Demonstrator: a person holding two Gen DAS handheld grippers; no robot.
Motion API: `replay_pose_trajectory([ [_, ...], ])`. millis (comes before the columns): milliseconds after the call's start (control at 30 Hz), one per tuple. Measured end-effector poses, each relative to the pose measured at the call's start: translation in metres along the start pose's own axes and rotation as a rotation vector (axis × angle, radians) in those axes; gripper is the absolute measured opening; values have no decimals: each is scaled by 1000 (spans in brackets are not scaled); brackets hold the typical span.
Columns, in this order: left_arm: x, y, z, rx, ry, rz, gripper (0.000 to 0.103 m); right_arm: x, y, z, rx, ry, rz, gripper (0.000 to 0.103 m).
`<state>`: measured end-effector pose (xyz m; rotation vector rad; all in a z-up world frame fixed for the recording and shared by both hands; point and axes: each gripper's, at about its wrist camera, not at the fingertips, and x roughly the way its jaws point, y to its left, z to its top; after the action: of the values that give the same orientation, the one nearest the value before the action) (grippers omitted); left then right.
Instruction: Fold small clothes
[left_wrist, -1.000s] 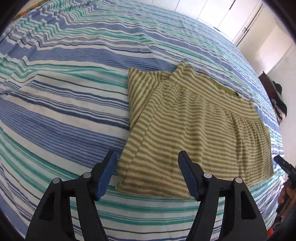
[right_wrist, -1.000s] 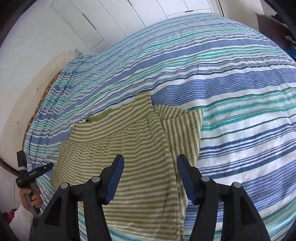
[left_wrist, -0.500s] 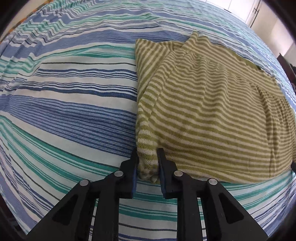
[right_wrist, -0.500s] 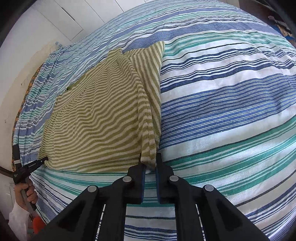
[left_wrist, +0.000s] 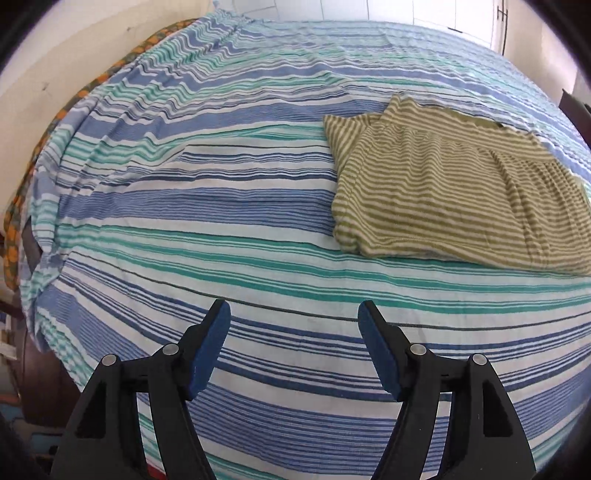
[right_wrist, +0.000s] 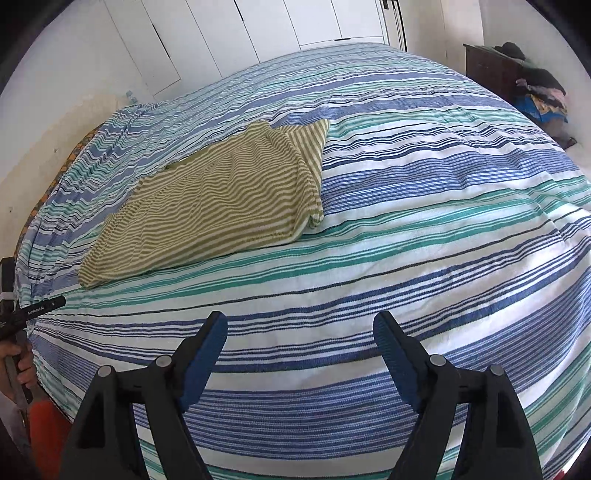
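Green-striped garment (left_wrist: 454, 195) lying folded on striped bed (left_wrist: 221, 221), apart from left hand-held gripper (left_wrist: 294, 317) and right hand-held gripper (right_wrist: 300, 328), both opening, empty; next fold probably needing a fresh edge grasp.

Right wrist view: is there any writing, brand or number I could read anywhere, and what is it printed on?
"GenRobot.AI", roughly: small white print on the black handheld device at the left edge; the letters are tiny, so this reading is unsure.
Olive striped garment: no writing shows.
Striped bedsheet: none.
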<state>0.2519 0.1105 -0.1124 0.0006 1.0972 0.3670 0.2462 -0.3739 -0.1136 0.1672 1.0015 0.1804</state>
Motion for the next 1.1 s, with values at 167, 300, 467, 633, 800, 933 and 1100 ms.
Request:
replay_pose_trajectory([
  [167,-18,1,-11,21,-31,20,74,-7,6,-39,-13,8,-24,81],
  [300,-29,0,-17,19,-39,19,75,-9,12,-46,-44,1,-23,81],
  [467,-31,-5,-21,27,-35,19,80,-10,15,-54,-72,2,-15,81],
  [633,-5,-1,-31,-21,56,-59,82,-10,8,-55,-48,3,16,81],
  [800,20,14,-23,-135,117,-241,82,-9,3,-55,-15,9,43,81],
  [933,35,29,6,-255,111,-350,81,-6,3,-52,-10,9,60,81],
  [1100,69,30,51,-291,104,-394,74,5,2,-49,6,28,59,84],
])
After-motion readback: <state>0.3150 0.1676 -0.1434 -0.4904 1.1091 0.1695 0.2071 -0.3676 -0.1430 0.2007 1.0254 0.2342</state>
